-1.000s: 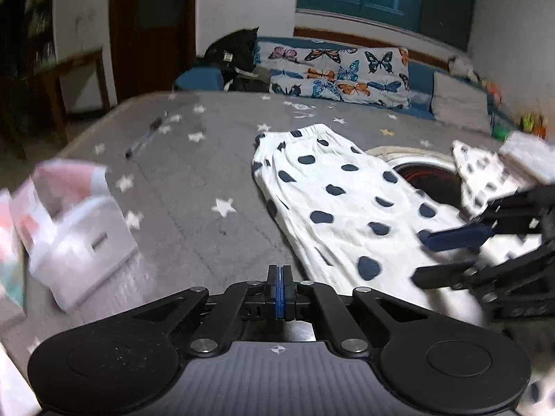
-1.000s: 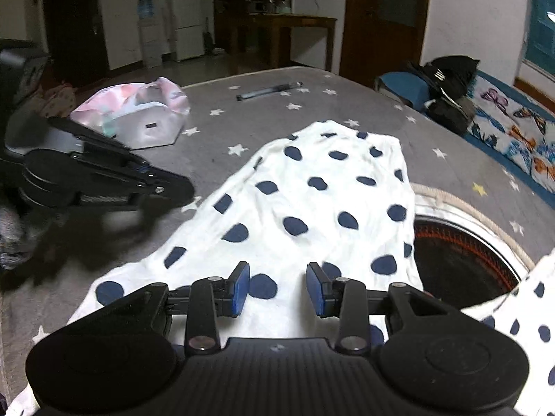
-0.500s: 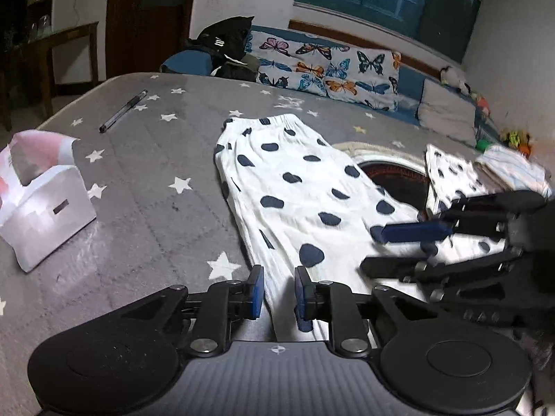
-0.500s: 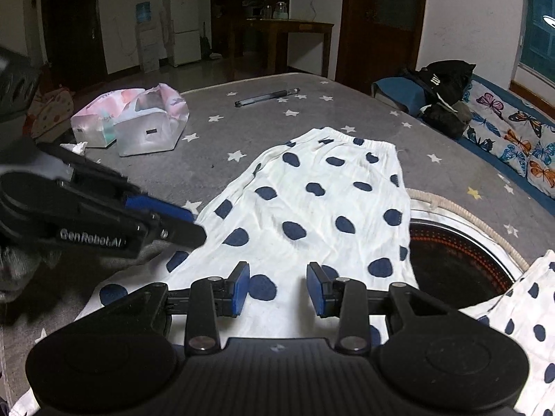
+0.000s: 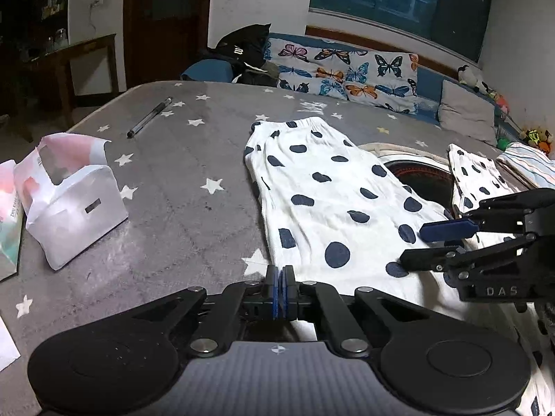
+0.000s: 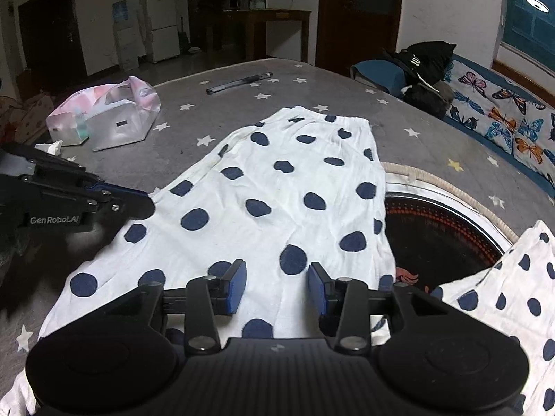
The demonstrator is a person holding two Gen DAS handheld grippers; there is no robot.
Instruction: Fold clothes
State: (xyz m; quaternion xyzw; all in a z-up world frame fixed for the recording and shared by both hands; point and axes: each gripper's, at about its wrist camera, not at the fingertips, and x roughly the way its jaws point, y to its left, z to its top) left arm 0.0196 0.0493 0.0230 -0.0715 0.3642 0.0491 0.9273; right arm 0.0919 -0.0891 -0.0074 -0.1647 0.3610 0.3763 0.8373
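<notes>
Tilting downward, left hand-held gripper [image 5: 279, 286] pinching spotted garment [image 5: 333, 204] edge, right hand-held gripper [image 6: 276, 286] spread above it.

Domestic living room, dimly lit. A table draped in a grey star-printed cloth [image 5: 180, 187] is seen in the foreground, with a bench seat behind it, cushioned in butterfly-print fabric [image 5: 350, 69]. A white refrigerator [image 6: 161, 20] and a wooden side table [image 6: 267, 17] carrying jars are noted at the back. Wooden doors [image 6: 359, 10], a dark window [image 5: 399, 3] and soft toys [image 5: 537, 137] on the seat are also observed.
</notes>
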